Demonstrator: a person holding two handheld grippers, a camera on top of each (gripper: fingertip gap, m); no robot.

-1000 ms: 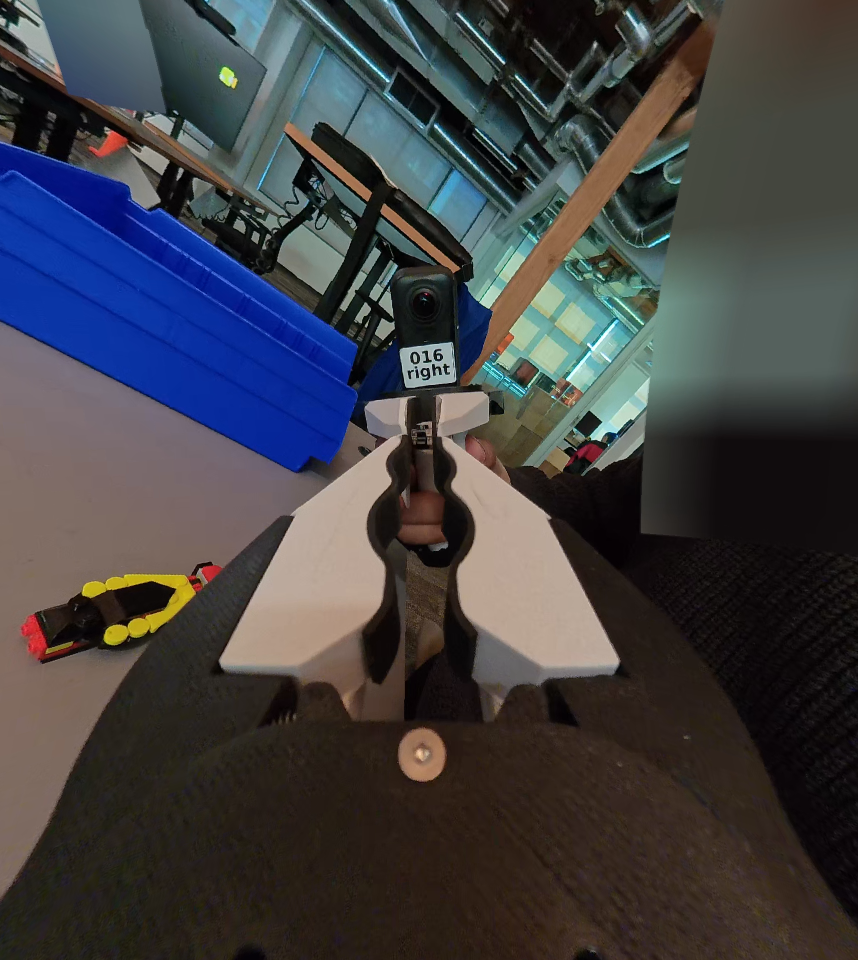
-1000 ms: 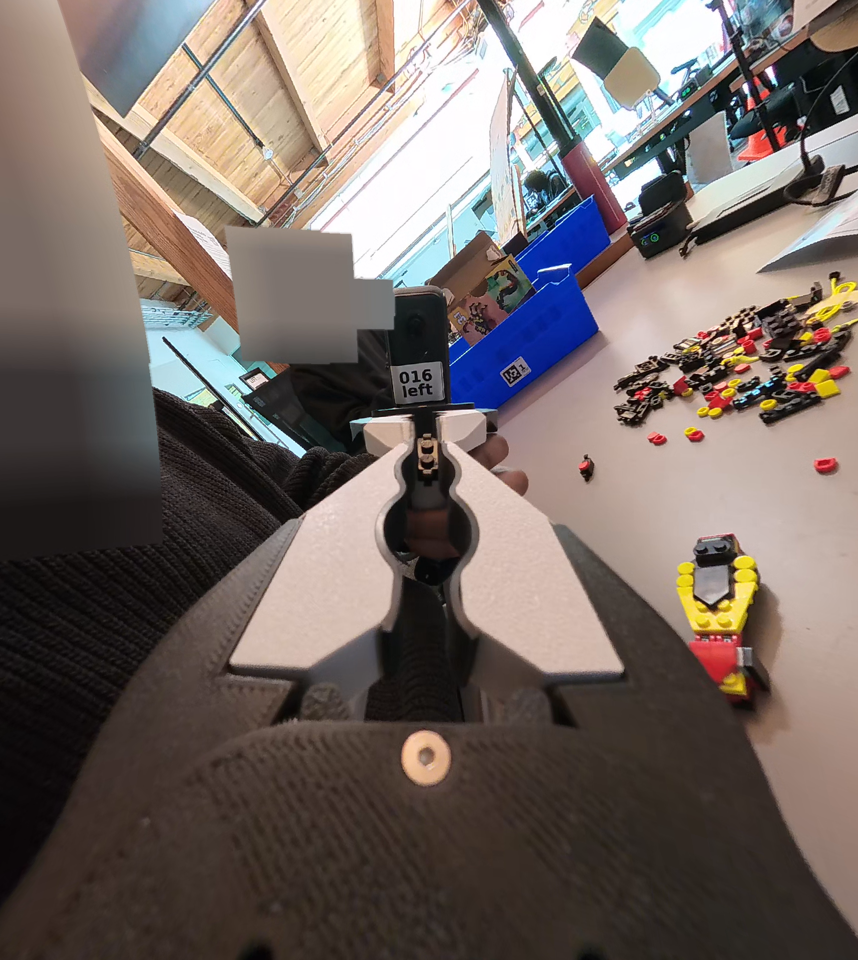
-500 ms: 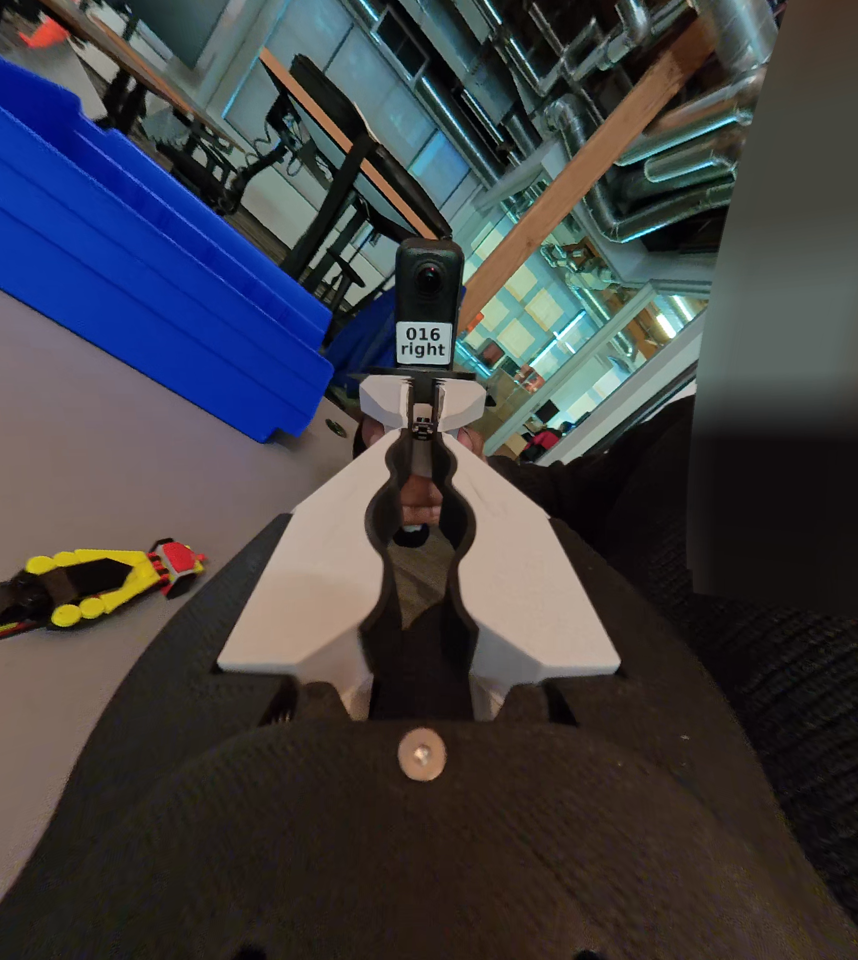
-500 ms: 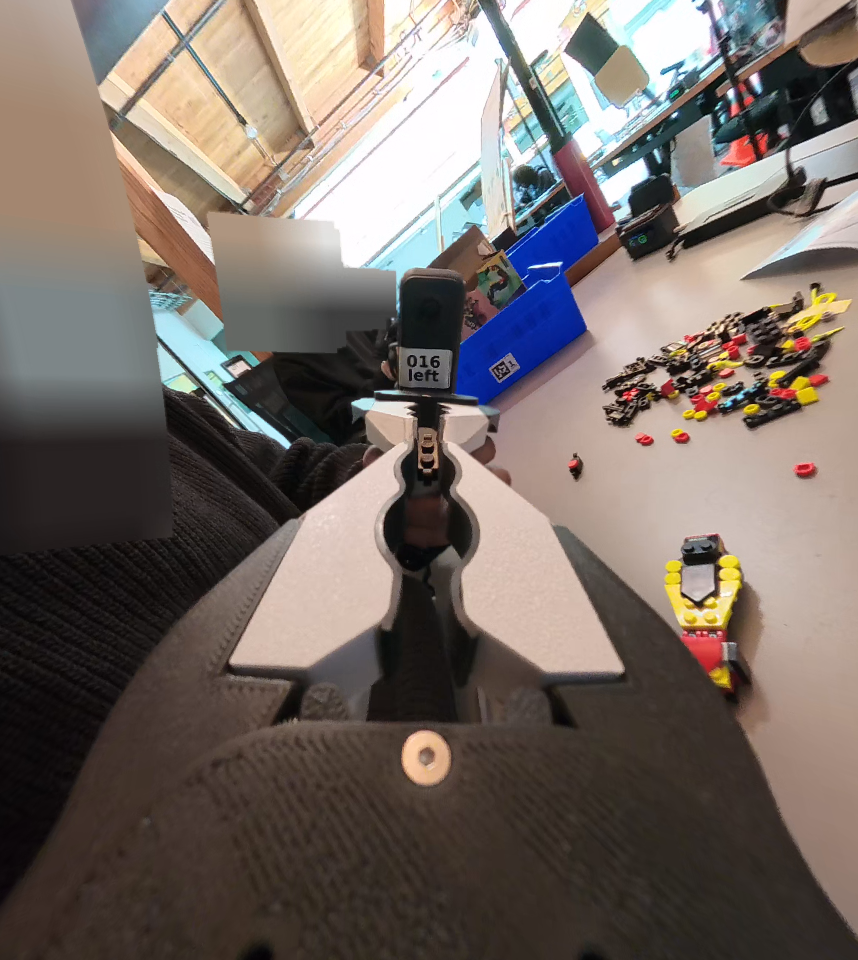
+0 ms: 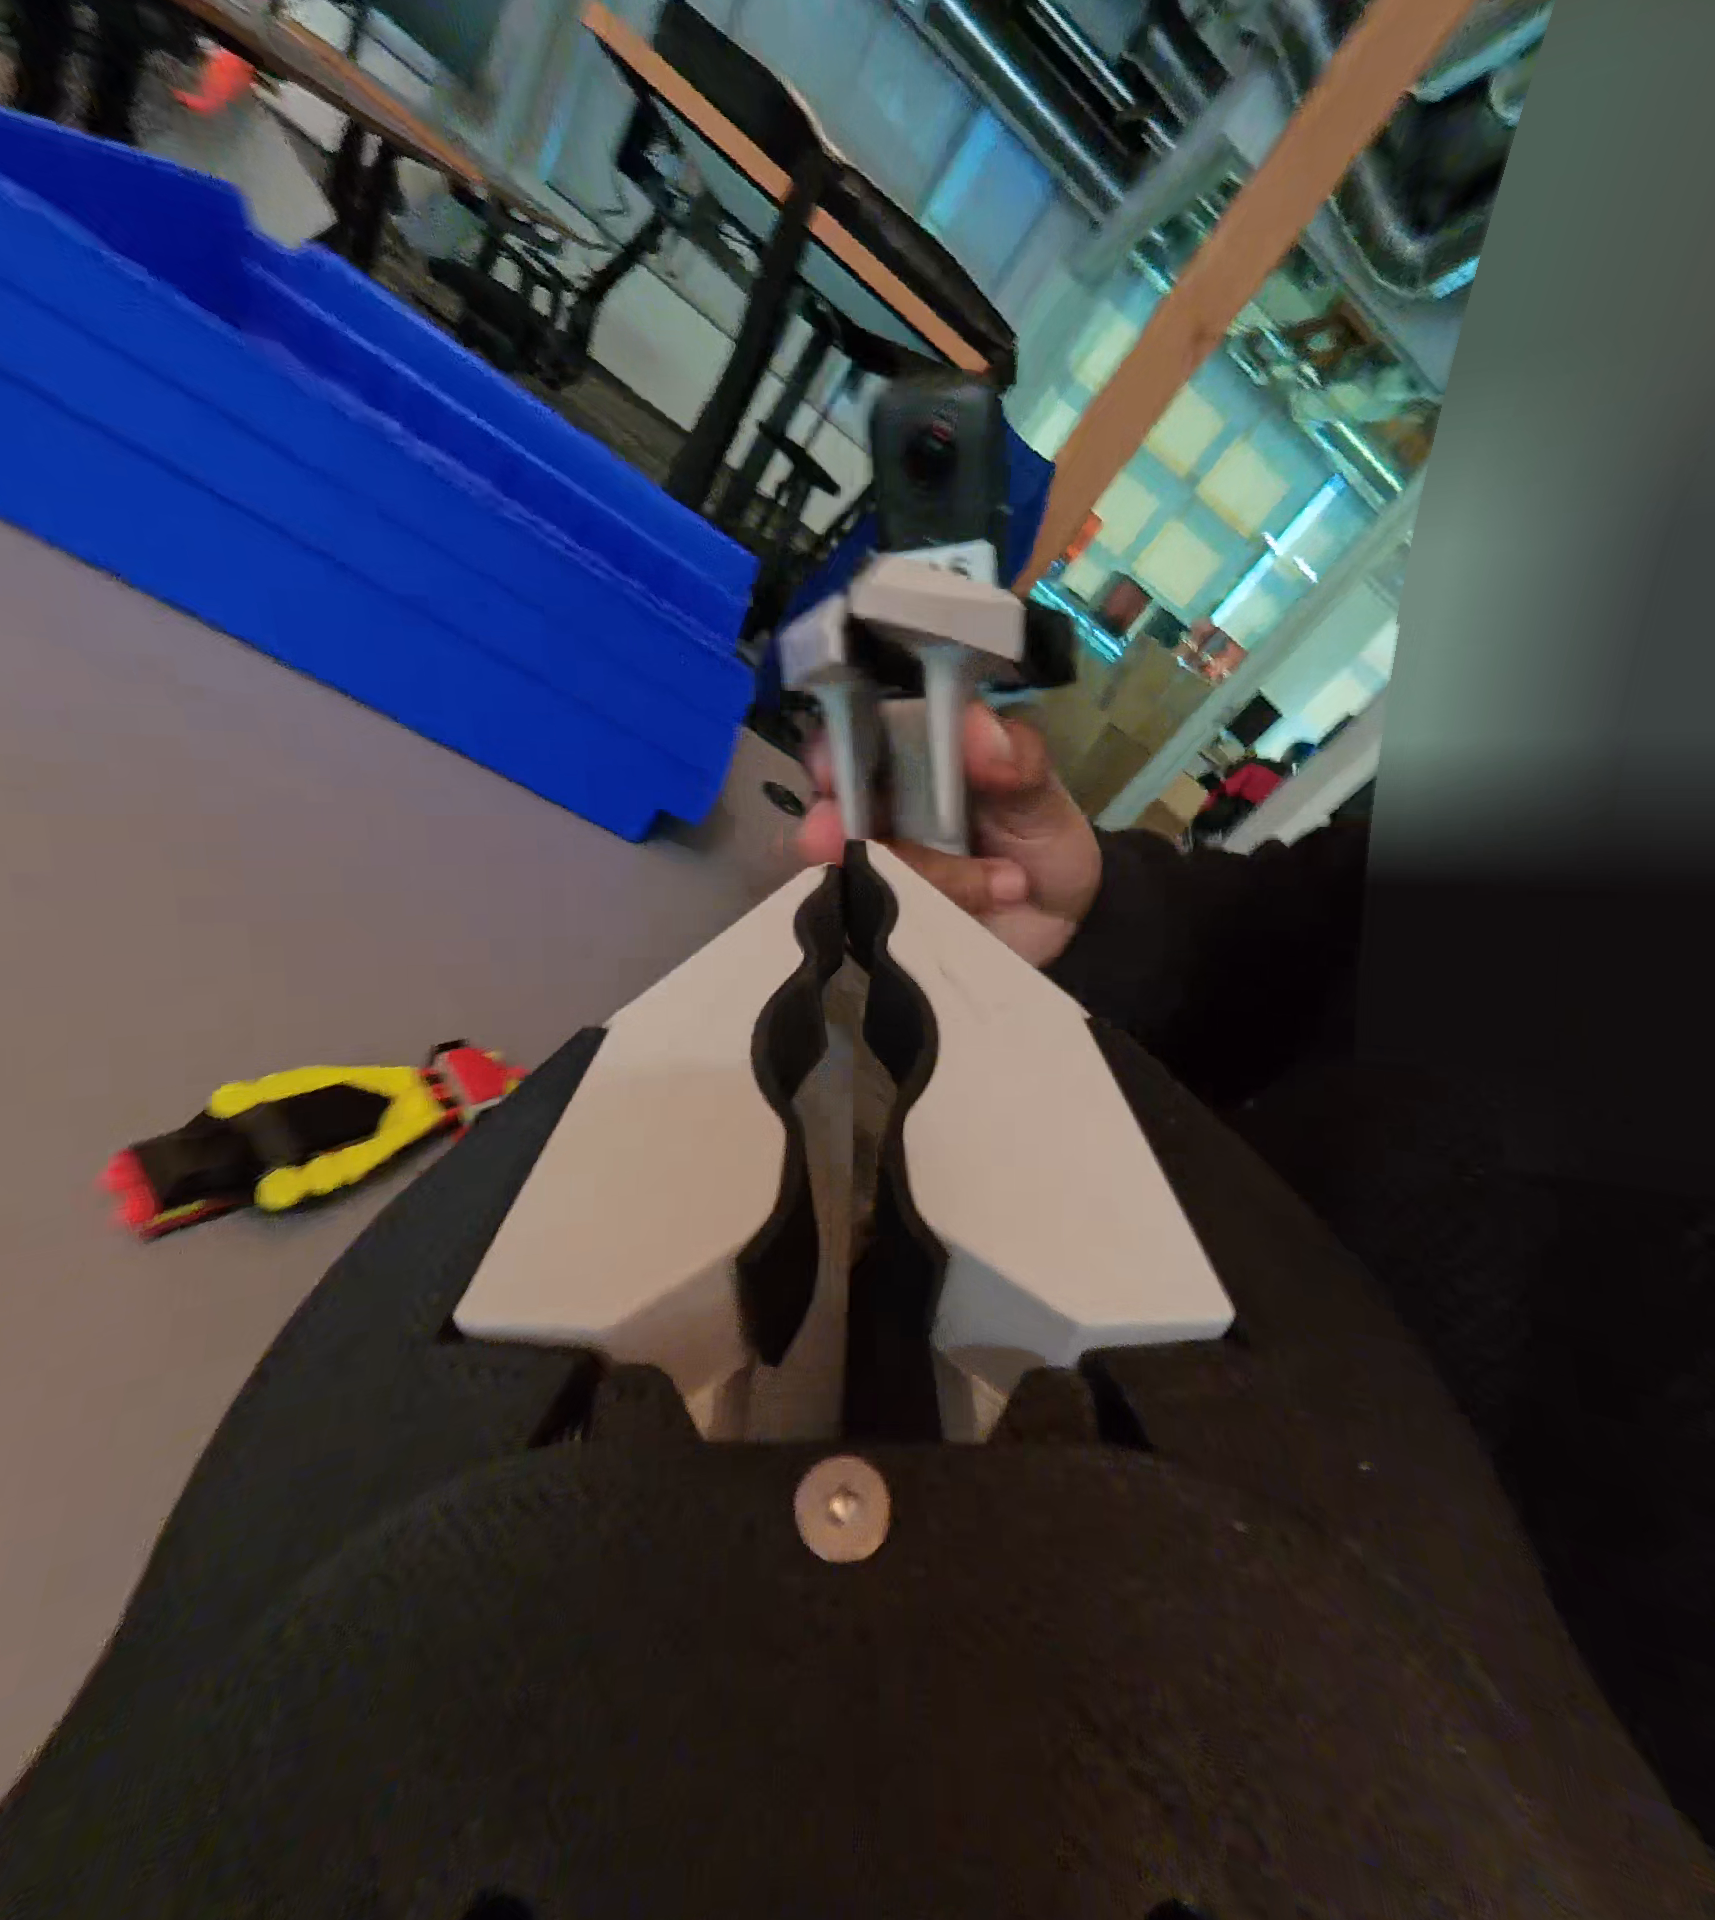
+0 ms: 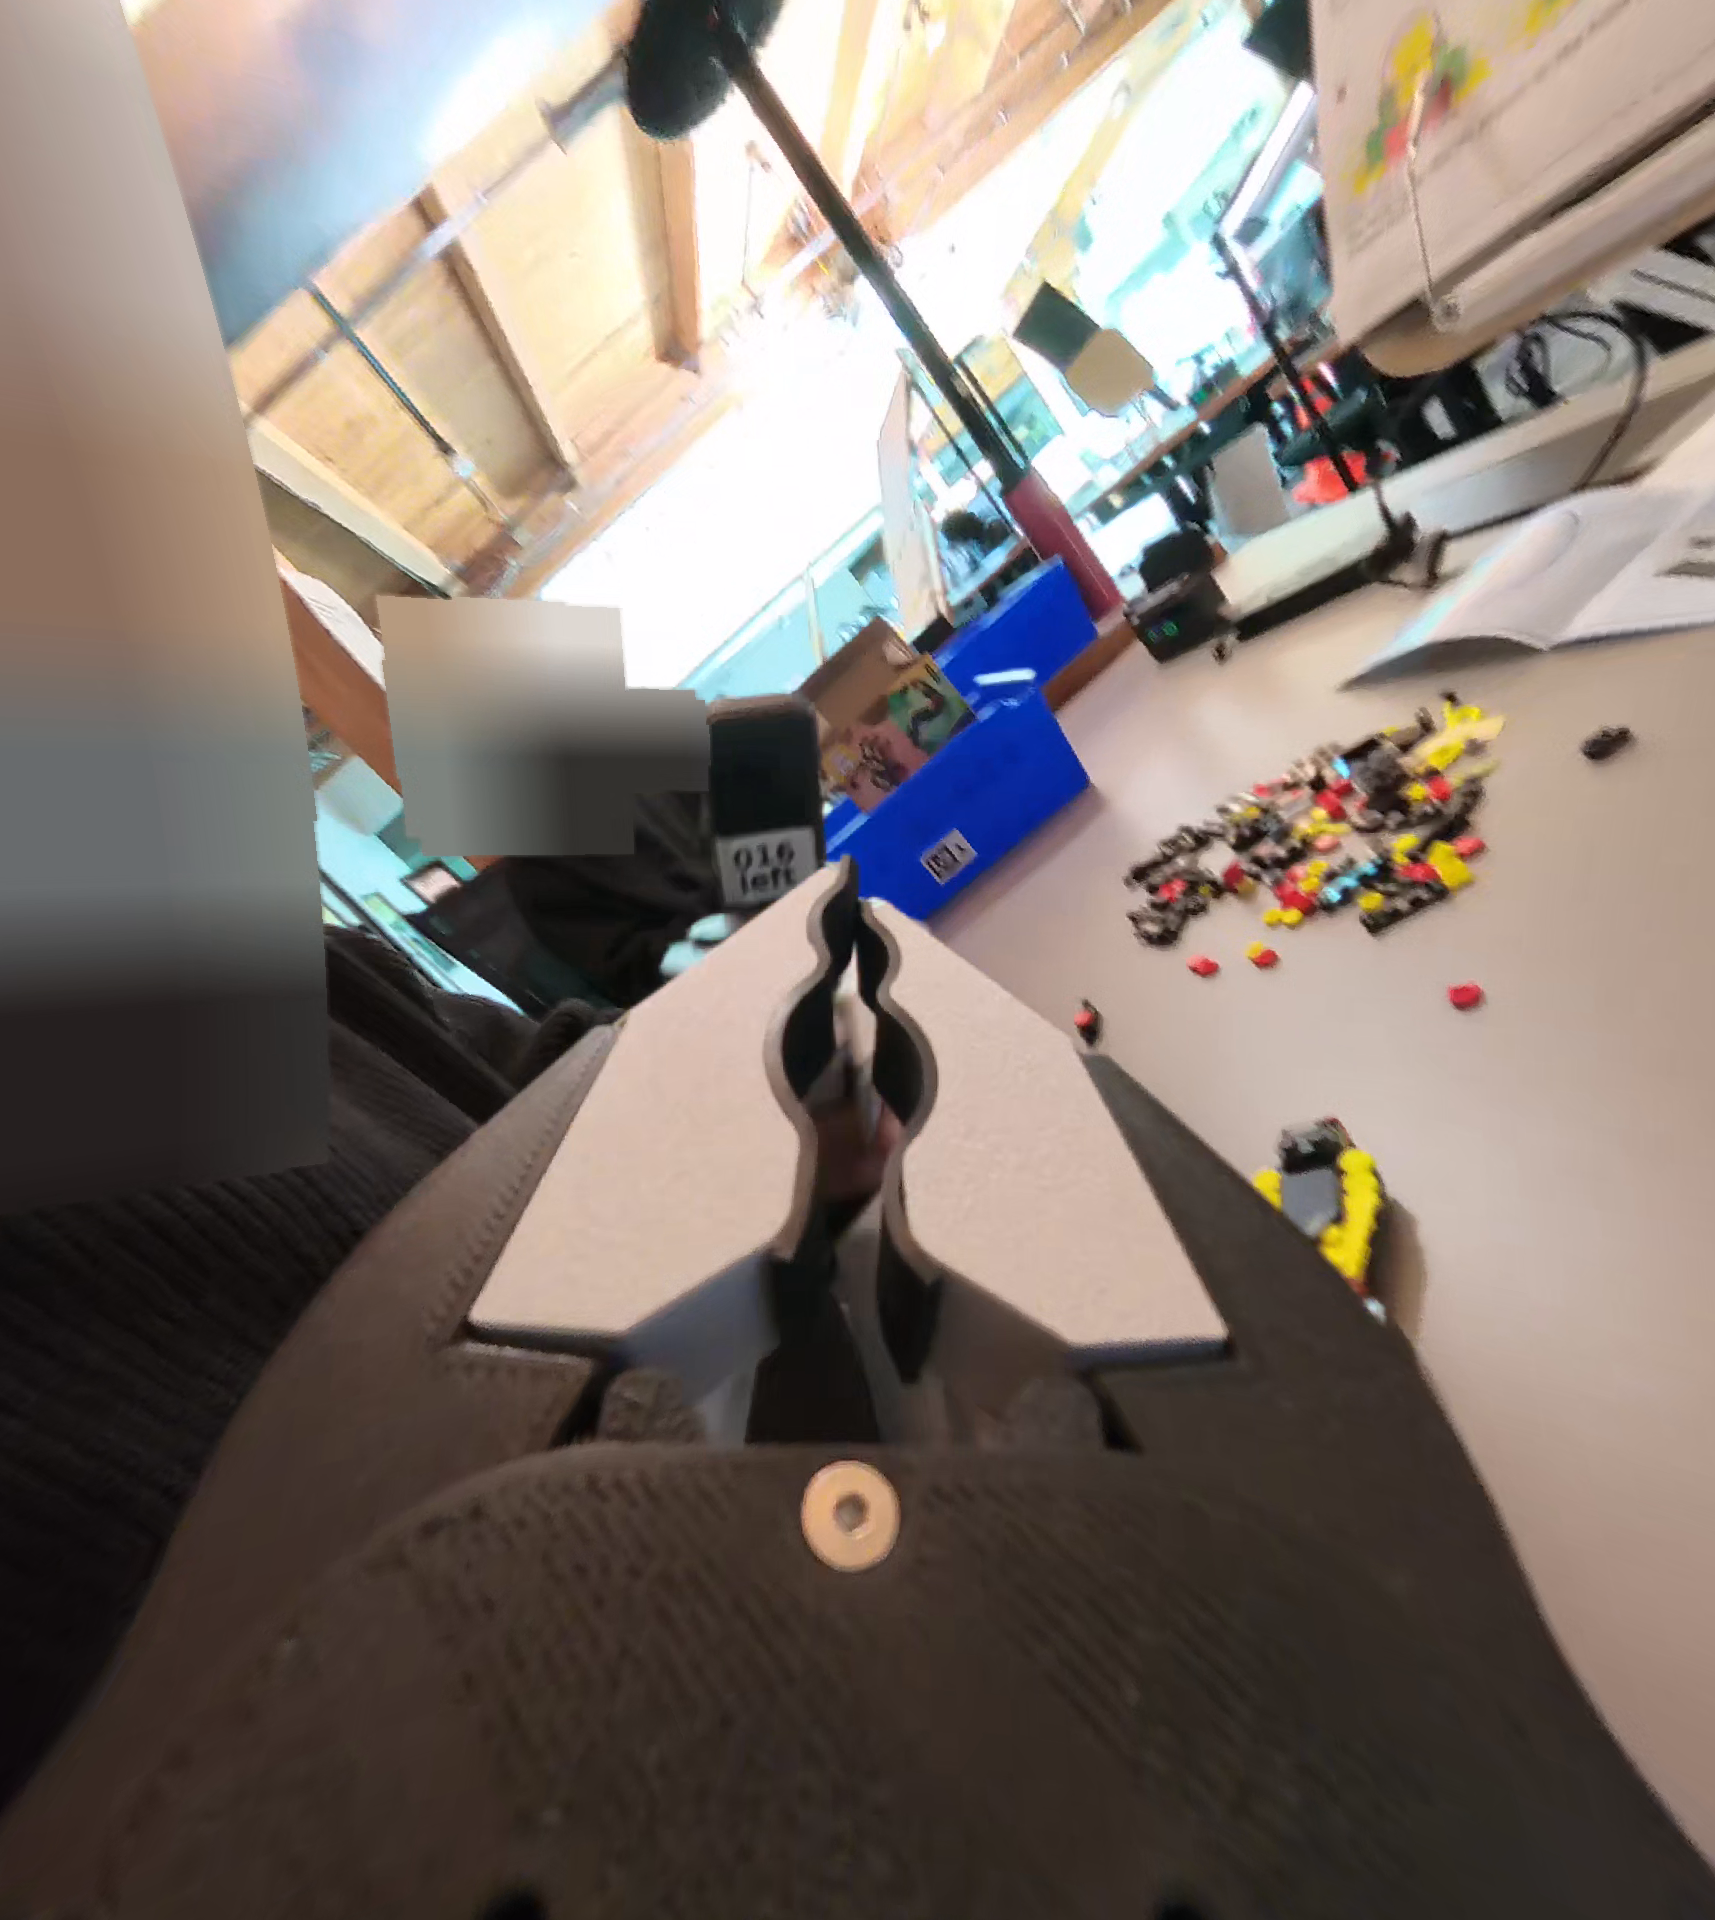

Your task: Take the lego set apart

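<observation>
Both tools are raised off the table and empty. The left gripper fills the middle of the left wrist view with its jaws together, tips meeting and nothing between them. The right gripper sits mid-frame in the right wrist view, likewise closed on nothing. In the left view the other tool shows just above centre, held in a hand.

The lego model, a small yellow, black and red assembly, lies flat on the grey table at lower left of the left view; in the right view it sits at right of centre, partly hidden behind the gripper body. A pile of loose pieces lies at upper right of that view, well apart from the model, so much of the set looks already separated. A blue bin stands at upper left of the left view.

The step in hand seems to be going back for the model. To do it well, both jaws should be parted before they come down, one tool clamping the body near one end while the other takes a single small part, pulling straight off the studs. The frames are blurred, so finer stud detail cannot be read
</observation>
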